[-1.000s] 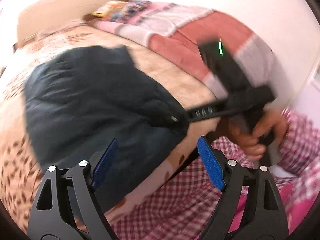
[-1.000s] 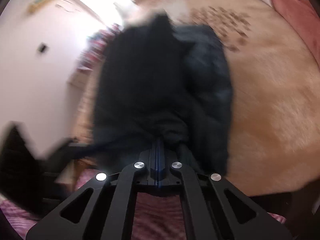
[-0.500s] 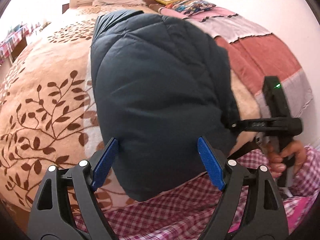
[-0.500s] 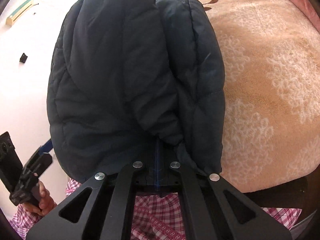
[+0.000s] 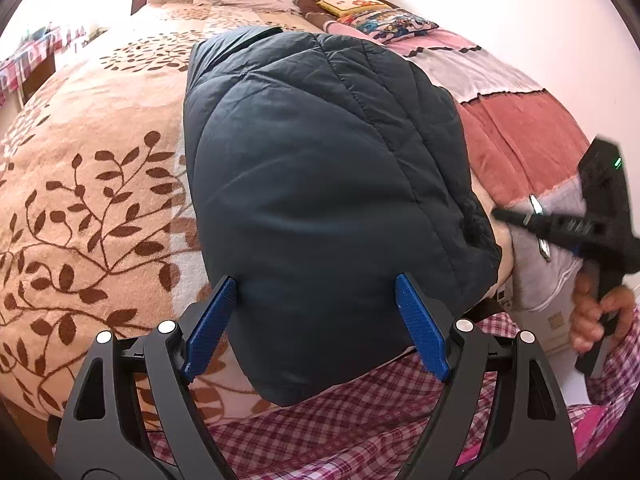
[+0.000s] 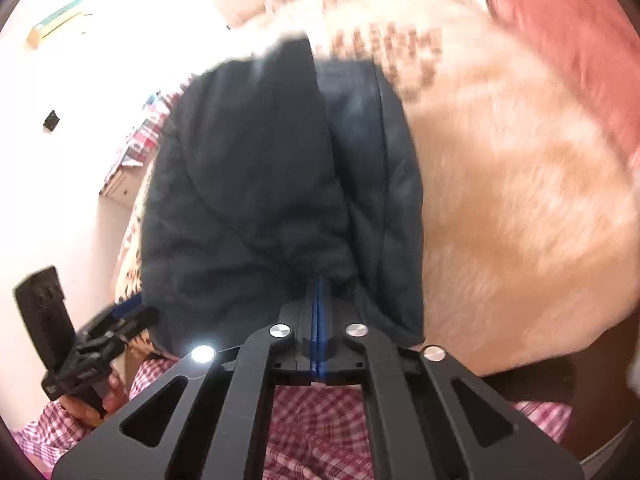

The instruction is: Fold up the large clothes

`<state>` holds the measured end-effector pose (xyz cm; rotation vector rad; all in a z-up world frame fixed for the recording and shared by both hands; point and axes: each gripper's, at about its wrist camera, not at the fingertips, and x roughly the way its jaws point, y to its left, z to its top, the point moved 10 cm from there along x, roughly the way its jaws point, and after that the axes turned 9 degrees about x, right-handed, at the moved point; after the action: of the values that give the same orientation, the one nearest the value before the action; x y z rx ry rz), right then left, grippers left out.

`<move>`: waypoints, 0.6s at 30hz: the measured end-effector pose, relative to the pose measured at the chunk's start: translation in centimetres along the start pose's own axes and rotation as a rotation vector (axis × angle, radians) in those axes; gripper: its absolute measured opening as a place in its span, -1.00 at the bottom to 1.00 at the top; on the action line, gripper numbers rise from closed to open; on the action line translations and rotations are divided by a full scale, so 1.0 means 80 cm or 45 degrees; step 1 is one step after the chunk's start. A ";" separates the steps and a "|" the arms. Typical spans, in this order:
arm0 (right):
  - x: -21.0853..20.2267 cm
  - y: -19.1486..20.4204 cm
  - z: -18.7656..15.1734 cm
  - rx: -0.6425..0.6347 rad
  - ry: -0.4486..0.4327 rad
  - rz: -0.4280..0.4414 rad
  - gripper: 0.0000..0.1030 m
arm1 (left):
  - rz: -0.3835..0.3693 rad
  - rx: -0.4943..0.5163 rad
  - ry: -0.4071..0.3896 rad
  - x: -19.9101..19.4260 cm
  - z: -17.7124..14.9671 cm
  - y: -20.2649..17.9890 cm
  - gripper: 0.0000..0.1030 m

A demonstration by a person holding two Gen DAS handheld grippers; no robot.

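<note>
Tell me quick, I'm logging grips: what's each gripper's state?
Left gripper: open, empty, above the jacket.
Right gripper: shut; grip on jacket unclear.

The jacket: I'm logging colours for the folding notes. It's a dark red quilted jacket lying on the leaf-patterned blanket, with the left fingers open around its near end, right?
Not quite: the jacket is dark navy, not red, as the left wrist view shows. The rest holds: it lies on the leaf-patterned blanket and the left fingers stand open on either side of its near end.

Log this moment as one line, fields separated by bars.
stage: folding | item: dark navy quilted puffer jacket on beige leaf-patterned blanket | left claw: open, over hem | right claw: shut, beside jacket edge
</note>
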<state>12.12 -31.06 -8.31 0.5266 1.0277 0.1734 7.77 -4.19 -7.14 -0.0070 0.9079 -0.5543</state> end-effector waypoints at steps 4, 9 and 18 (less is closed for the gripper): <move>-0.014 0.054 0.033 -0.090 -0.052 0.091 -0.96 | -0.006 -0.003 -0.002 0.000 0.000 0.000 0.55; 0.035 0.095 0.090 -0.134 -0.042 0.085 -0.96 | -0.003 -0.009 0.000 -0.001 -0.001 0.001 0.55; 0.130 0.041 0.097 0.055 0.170 0.020 -1.00 | 0.001 0.000 0.015 0.003 -0.003 -0.001 0.55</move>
<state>24.46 -26.89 -11.54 0.5680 1.1592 0.2028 7.70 -4.34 -7.42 -0.0038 0.9191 -0.5542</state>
